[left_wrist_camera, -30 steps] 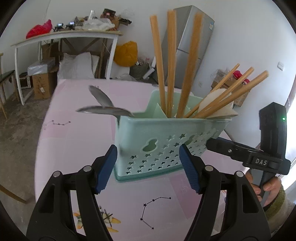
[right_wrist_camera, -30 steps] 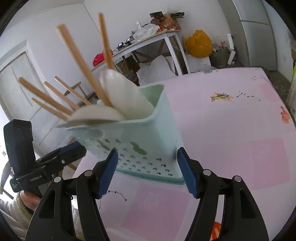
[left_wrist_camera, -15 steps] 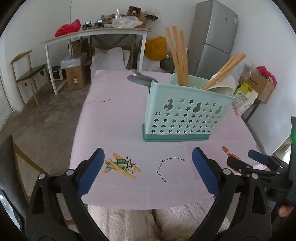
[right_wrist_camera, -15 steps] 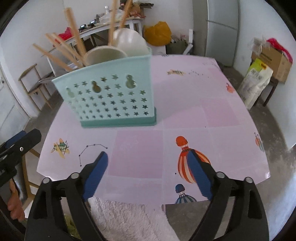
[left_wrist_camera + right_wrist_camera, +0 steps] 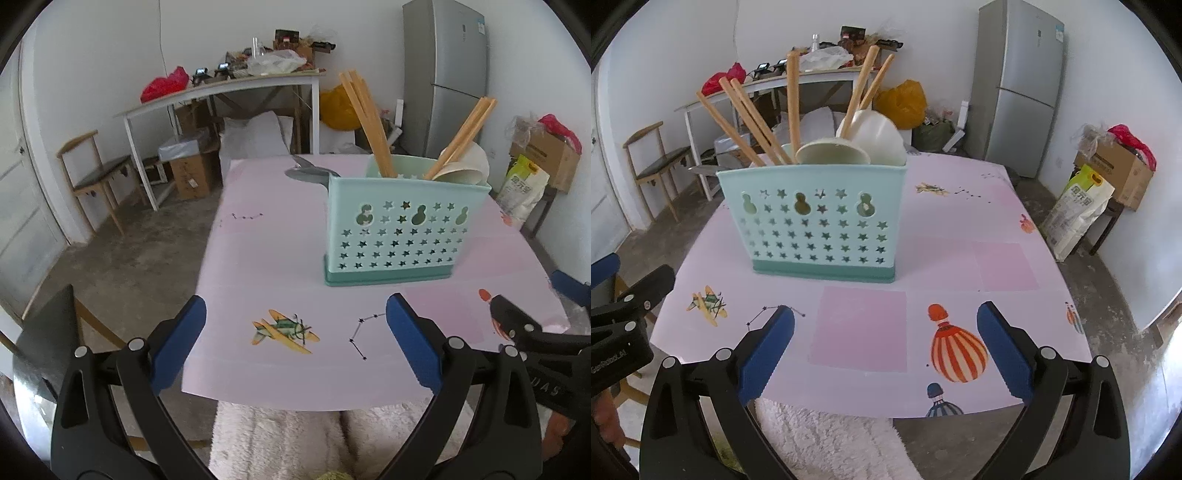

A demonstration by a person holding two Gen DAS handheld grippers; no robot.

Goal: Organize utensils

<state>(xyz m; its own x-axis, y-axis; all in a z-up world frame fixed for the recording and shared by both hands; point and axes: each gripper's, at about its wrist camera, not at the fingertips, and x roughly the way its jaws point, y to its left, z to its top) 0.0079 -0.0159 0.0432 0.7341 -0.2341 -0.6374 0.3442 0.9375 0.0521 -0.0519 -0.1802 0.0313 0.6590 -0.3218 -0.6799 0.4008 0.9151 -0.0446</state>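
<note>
Nearest, the left claw (image 5: pixel 295 345) and right claw (image 5: pixel 885 345) both gape wide and hold nothing, poised over the near edge of the pink worktop (image 5: pixel 960 266). Farther in, the teal caddy (image 5: pixel 820 225) stands upright on the worktop, well apart from both claws. Chopsticks (image 5: pixel 792 107), white spoons (image 5: pixel 875 136) and a metal spoon (image 5: pixel 308 174) stick out of it.

caddy (image 5: pixel 816 225): 1 | chopsticks (image 5: pixel 792 107): 6 | white spoons (image 5: pixel 833 151): 2 | metal spoons (image 5: pixel 310 172): 2
</note>
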